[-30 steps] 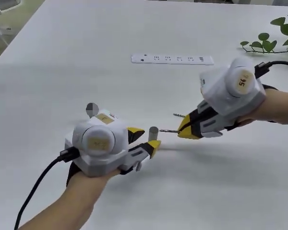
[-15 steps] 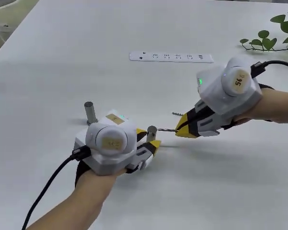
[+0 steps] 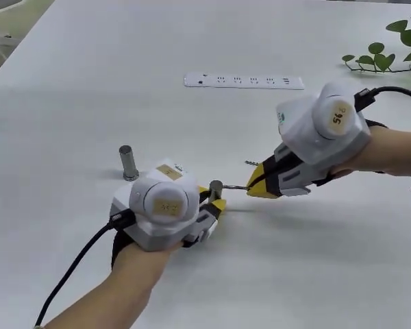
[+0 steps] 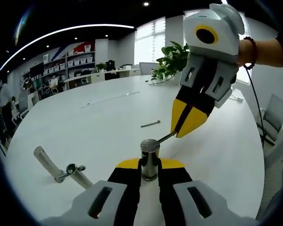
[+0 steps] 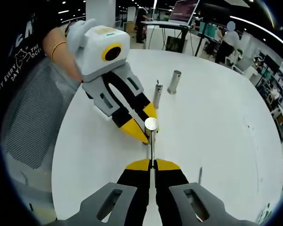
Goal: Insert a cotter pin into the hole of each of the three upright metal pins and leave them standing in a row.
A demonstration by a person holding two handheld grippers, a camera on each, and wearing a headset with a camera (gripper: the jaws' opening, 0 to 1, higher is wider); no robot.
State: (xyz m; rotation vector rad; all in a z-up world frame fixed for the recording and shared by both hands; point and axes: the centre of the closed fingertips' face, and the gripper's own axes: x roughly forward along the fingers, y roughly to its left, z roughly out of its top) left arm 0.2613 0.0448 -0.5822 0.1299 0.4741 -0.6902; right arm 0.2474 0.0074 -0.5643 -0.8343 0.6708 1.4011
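Observation:
My left gripper (image 3: 216,204) (image 4: 150,165) is shut on an upright metal pin (image 3: 216,188) (image 4: 150,155) that stands on the white table. From the right, my right gripper (image 3: 255,186) (image 5: 152,165) is shut on a thin cotter pin (image 3: 235,186) (image 5: 152,146). The cotter pin lies level and its tip meets the held pin (image 5: 151,124) just under the top. A second metal pin (image 3: 127,162) (image 5: 174,81) stands to the left. A third pin (image 5: 157,95) (image 4: 80,176) has a cotter pin loop (image 4: 70,168) at its top. A loose cotter pin (image 3: 252,163) (image 4: 151,124) lies on the table.
A white power strip (image 3: 244,82) lies at the far middle of the table (image 3: 89,89). A green plant (image 3: 390,58) trails in at the far right. Cables run back from both grippers. Desks and people fill the room behind.
The head camera has shifted a little. My right gripper has edged left, bringing the cotter pin's tip up to the held pin. The left gripper keeps its hold.

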